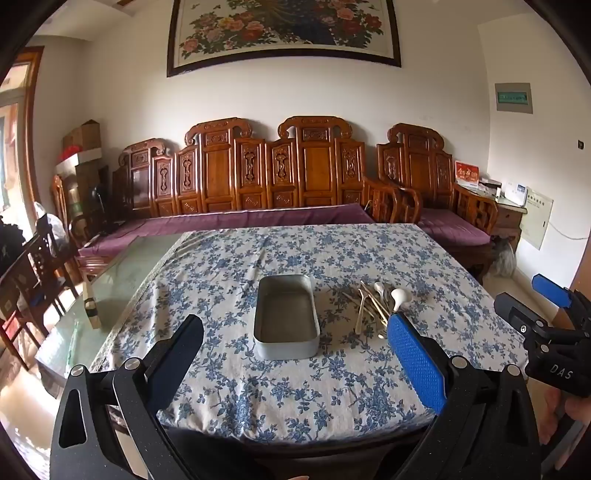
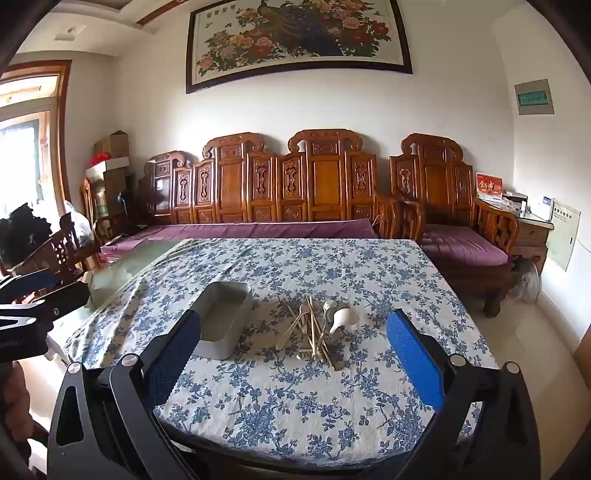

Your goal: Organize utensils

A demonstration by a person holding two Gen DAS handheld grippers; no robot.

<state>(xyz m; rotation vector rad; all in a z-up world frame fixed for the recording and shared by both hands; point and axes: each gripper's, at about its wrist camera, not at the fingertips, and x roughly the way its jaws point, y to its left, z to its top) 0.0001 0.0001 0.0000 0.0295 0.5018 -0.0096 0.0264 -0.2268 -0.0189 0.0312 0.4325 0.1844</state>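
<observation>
1. The table (image 1: 258, 398) carries a blue-flowered cloth (image 1: 332, 251); on its left side the cloth stops and a bare glass top (image 1: 122, 280) shows. Its near edge is cut off behind the gripper bodies in both views.
2. The carved wooden bench (image 1: 266, 173) with purple cushions lines the far wall, under a framed peony and peacock painting (image 1: 284, 33). The right wrist view catches a row of characters along the painting's top, too small to read.
3. The left gripper (image 1: 295, 339) hangs over the near table edge, fingers spread wide, nothing between them. One blue pad (image 1: 415, 360) faces the camera.
4. The right gripper (image 2: 295, 339) is likewise spread wide and empty. In the left wrist view it shows at the right margin, where "DAS" is printed on its black body; the right wrist view does not show this lettering.
5. The metal tray (image 1: 286, 317) sits mid-table, nothing inside it. In the right wrist view a finger hides its near corner.
6. The utensil pile (image 2: 317, 328) lies on the cloth just right of the tray, apart from it: white ceramic spoons (image 2: 341, 317), chopsticks and metal pieces, crossed so that a count is uncertain.
7. A red card (image 2: 489, 184) with gold characters stands on the side cabinet; unreadable.
</observation>
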